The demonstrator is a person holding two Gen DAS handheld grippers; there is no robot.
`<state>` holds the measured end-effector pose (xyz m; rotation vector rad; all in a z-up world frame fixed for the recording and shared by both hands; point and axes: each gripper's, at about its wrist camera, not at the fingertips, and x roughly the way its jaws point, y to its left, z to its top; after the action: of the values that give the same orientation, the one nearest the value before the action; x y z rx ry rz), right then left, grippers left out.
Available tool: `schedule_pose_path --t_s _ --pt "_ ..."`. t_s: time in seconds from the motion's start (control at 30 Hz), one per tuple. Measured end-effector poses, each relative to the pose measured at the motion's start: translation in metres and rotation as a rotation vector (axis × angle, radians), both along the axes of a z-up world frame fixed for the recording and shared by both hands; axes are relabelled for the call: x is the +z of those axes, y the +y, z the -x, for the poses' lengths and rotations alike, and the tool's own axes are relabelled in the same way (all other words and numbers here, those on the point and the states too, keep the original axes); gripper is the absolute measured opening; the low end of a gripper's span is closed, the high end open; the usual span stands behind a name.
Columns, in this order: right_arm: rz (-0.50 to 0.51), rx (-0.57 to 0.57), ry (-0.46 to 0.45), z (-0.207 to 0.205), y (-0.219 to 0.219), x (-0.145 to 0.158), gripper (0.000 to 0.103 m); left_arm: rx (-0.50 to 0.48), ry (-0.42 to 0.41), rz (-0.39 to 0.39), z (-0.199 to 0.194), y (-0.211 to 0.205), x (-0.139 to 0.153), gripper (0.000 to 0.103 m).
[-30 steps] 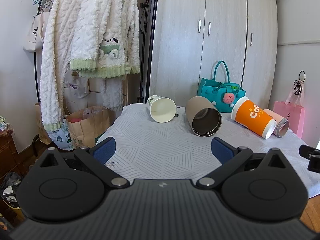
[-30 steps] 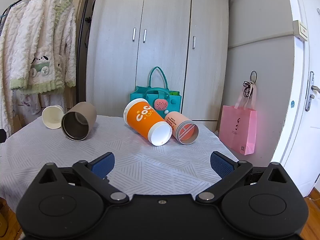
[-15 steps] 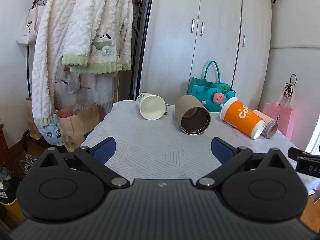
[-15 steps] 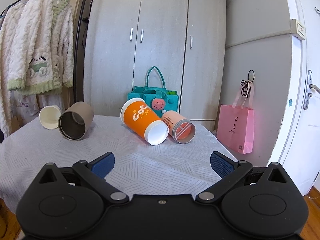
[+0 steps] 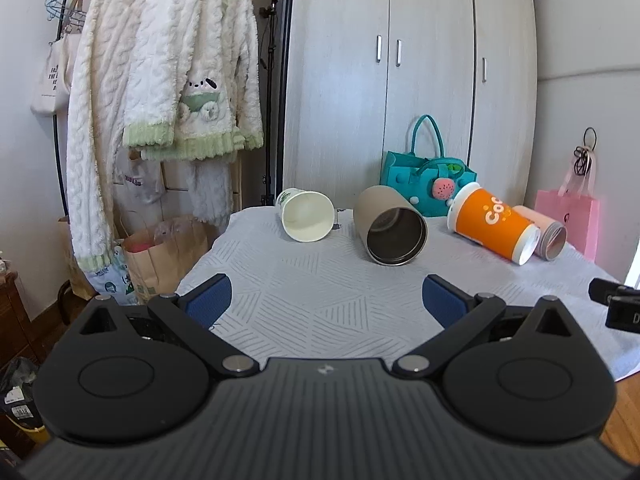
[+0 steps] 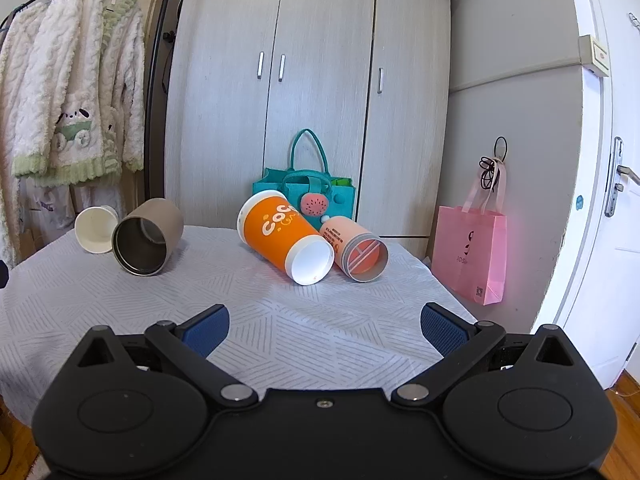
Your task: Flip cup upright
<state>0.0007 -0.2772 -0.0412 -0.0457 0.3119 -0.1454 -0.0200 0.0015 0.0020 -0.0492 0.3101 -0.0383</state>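
Several cups lie on their sides on the white-clothed table (image 5: pixel 320 300): a white paper cup (image 5: pixel 306 220), a tan metal-lined cup (image 5: pixel 390 230), an orange cup (image 5: pixel 494 224) and a pink cup (image 5: pixel 546 232). In the right wrist view they are the white cup (image 6: pixel 95 229), the tan cup (image 6: pixel 146 237), the orange cup (image 6: pixel 286 238) and the pink cup (image 6: pixel 356 248). My left gripper (image 5: pixel 326 304) is open and empty, well short of the cups. My right gripper (image 6: pixel 324 326) is open and empty, short of the orange cup.
A teal bag (image 6: pixel 308 192) stands behind the cups against the wardrobe (image 6: pixel 300 80). A pink bag (image 6: pixel 472 256) hangs to the right by the door. Fluffy robes (image 5: pixel 160 100) hang on a rack at the left, with a paper bag (image 5: pixel 160 252) below.
Both grippers moved slightly nearer the table after drifting back; the cups look a little larger. Both stay open. No cup has moved.
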Motion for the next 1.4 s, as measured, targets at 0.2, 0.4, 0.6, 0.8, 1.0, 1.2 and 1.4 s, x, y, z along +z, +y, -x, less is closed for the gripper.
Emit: schedule_pose_path --t_s 0.2,0.4,0.6,0.8,1.0,1.2,1.4 --pt "-0.004 0.003 0.011 -0.004 -0.001 -0.003 0.103 -0.010 0.005 0.011 -0.001 0.002 0.000 0.103" --pt "0.000 0.001 0.007 -0.003 -0.001 -0.003 0.103 -0.008 0.000 0.009 0.000 0.006 0.000 0.103" --pt "-0.002 0.002 0.003 -0.001 -0.001 -0.002 0.103 -0.010 0.003 0.016 0.000 0.008 0.001 0.103" --pt "-0.013 0.009 0.010 -0.002 0.000 -0.003 0.103 -0.020 0.014 0.035 0.001 0.007 0.000 0.103" --pt "-0.010 0.015 0.015 -0.001 0.002 -0.004 0.103 -0.035 0.023 0.042 0.004 0.006 0.001 0.103" --pt "-0.009 0.016 0.018 0.000 0.002 -0.004 0.103 -0.035 0.031 0.048 0.005 0.009 0.002 0.103" --pt "-0.074 0.165 0.007 0.002 -0.010 0.008 0.103 -0.038 0.050 0.053 0.001 0.012 0.011 0.103"
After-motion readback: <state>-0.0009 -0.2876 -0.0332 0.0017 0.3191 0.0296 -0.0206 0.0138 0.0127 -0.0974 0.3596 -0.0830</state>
